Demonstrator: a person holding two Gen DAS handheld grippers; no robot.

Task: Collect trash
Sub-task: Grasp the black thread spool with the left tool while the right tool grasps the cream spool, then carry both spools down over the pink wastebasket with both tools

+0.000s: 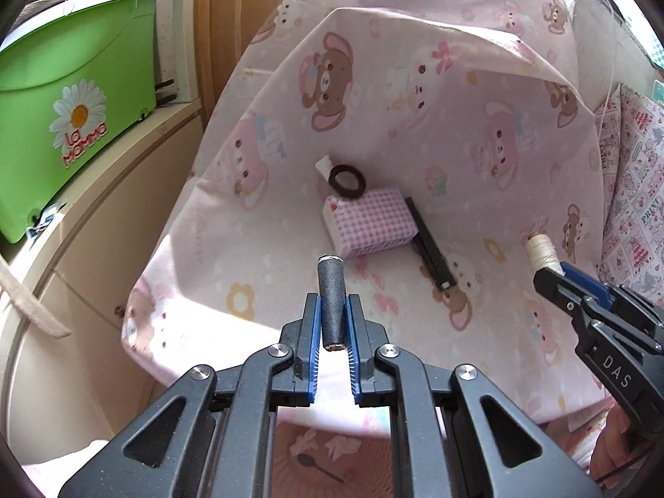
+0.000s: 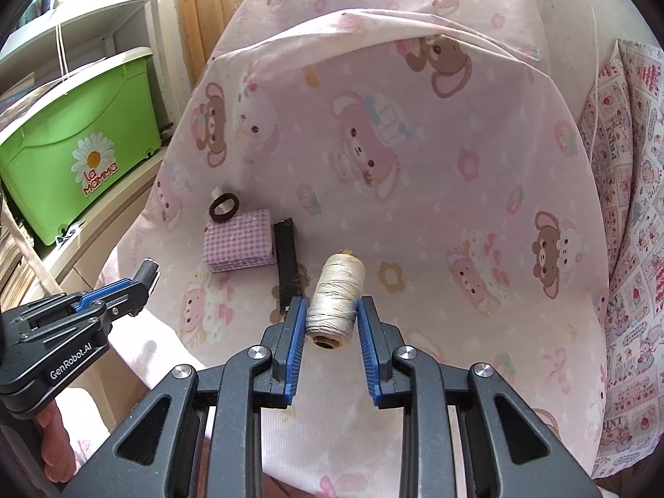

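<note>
My left gripper (image 1: 333, 307) is shut on a dark grey cone-shaped spool (image 1: 332, 299) and holds it above the pink bear-print cloth (image 1: 477, 157). My right gripper (image 2: 332, 311) is shut on a cream thread spool (image 2: 335, 299); it also shows in the left wrist view (image 1: 541, 251). On the cloth lie a pink checked packet (image 1: 367, 224), a black ring (image 1: 347, 180) with a small white piece (image 1: 323, 164) behind it, and a black flat stick (image 1: 429, 245). The same items show in the right wrist view: the packet (image 2: 238, 245), the ring (image 2: 224, 206), the stick (image 2: 286, 261).
A green plastic box (image 1: 62, 99) with a daisy label sits on a beige cabinet (image 1: 103, 249) at the left. A patterned printed fabric (image 2: 631, 207) hangs at the right. Wooden panelling (image 1: 224, 20) stands behind the cloth.
</note>
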